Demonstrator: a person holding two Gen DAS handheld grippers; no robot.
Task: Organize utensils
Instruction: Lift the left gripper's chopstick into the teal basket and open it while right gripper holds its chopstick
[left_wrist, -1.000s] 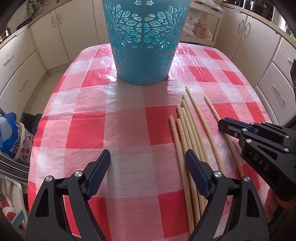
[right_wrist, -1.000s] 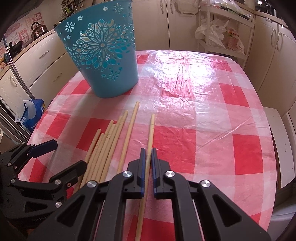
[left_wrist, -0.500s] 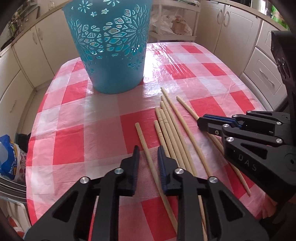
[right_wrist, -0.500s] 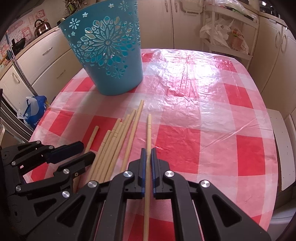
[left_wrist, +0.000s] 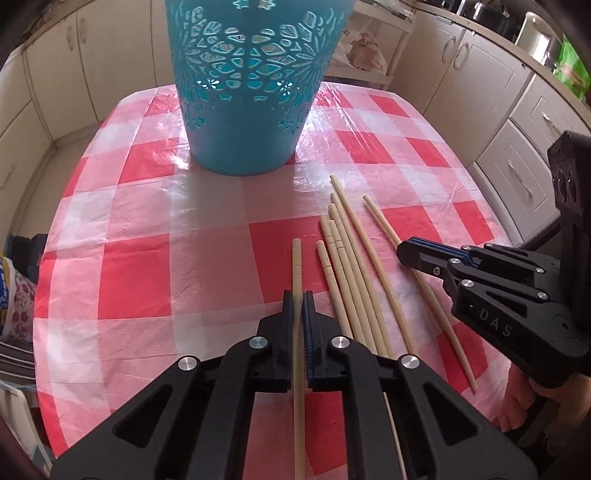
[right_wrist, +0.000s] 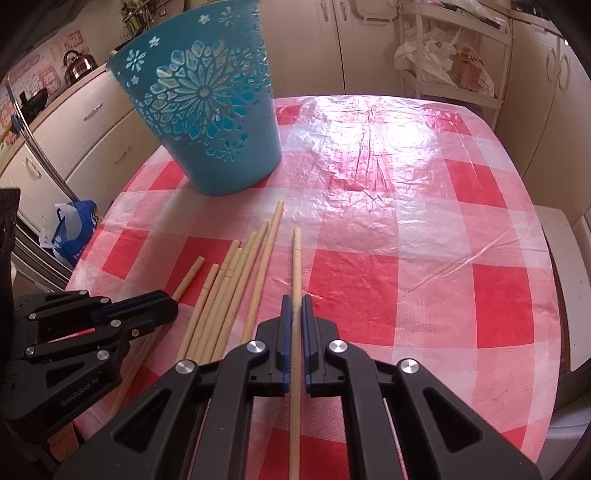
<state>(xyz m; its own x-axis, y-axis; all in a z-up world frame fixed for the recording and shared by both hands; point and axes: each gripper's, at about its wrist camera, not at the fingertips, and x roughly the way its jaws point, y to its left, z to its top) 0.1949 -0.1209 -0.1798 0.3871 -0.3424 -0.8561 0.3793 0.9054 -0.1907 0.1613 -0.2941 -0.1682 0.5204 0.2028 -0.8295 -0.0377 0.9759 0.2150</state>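
A teal cut-out basket (left_wrist: 251, 92) (right_wrist: 207, 122) stands upright at the far side of the red-checked table (left_wrist: 140, 280). Several wooden chopsticks (left_wrist: 343, 266) (right_wrist: 229, 295) lie in a loose bundle on the cloth. My left gripper (left_wrist: 297, 295) is shut on one chopstick (left_wrist: 297, 262), just left of the bundle. My right gripper (right_wrist: 294, 299) is shut on another chopstick (right_wrist: 296, 254), right of the bundle. Each view shows the other gripper closed low at the side: the right gripper (left_wrist: 404, 249) and the left gripper (right_wrist: 168, 304).
Cream kitchen cabinets (left_wrist: 517, 122) ring the table on all sides. A white rack with plastic bags (right_wrist: 443, 62) stands behind the table's far edge. A blue bag (right_wrist: 72, 229) sits on the floor off the table's left side.
My left gripper went from wide open to shut on the leftmost chopstick, which now lies apart from the bundle. My right gripper stayed shut on its chopstick.
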